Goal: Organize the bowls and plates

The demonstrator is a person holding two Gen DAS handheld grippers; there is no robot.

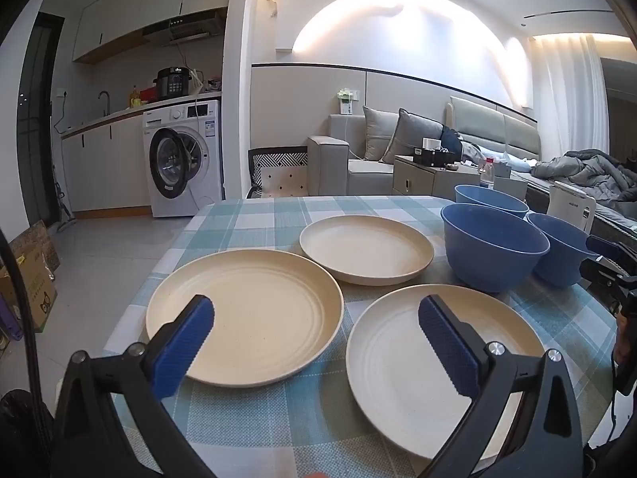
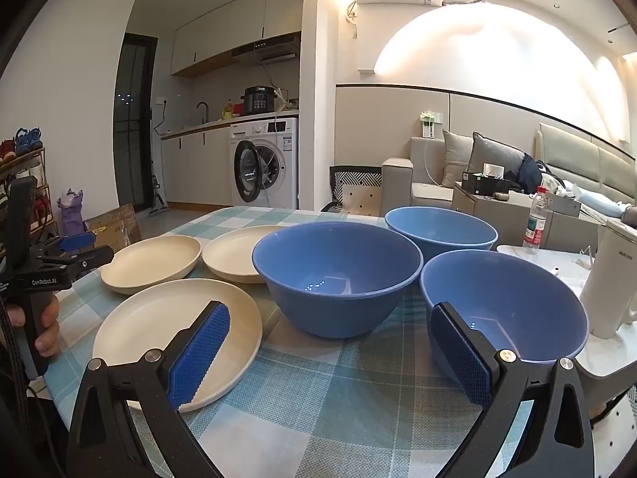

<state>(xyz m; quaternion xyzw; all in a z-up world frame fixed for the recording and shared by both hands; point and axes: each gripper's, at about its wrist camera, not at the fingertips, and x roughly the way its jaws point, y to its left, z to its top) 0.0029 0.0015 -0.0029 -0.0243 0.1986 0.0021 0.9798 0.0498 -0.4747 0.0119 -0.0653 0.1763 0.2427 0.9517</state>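
Three cream plates and three blue bowls sit on the table (image 1: pixel 254 215), which wears a blue-and-white checked cloth. Take the middle bowl (image 2: pixel 338 275) as the marker: it is the nearest one to the plates. The far bowl (image 2: pixel 442 227) stands just behind it to the right, and the right bowl (image 2: pixel 505 302) just beside it on the right, near the table's edge. A white kettle (image 2: pixel 609 279) stands beyond that right bowl.

The plates lie left of the middle bowl — the far plate (image 1: pixel 366 247) just beside it, the left plate (image 1: pixel 243 310) farther out, the near plate (image 1: pixel 438 362) in front of it and to the left. None are stacked.

The left hand-held gripper (image 1: pixel 316 342) hangs over the table with its fingers spread wide, holding nothing, one pad over the left plate and one over the near plate. The right hand-held gripper (image 2: pixel 328 354) is likewise wide open and empty — its pads straddle the cloth in front of the middle bowl.
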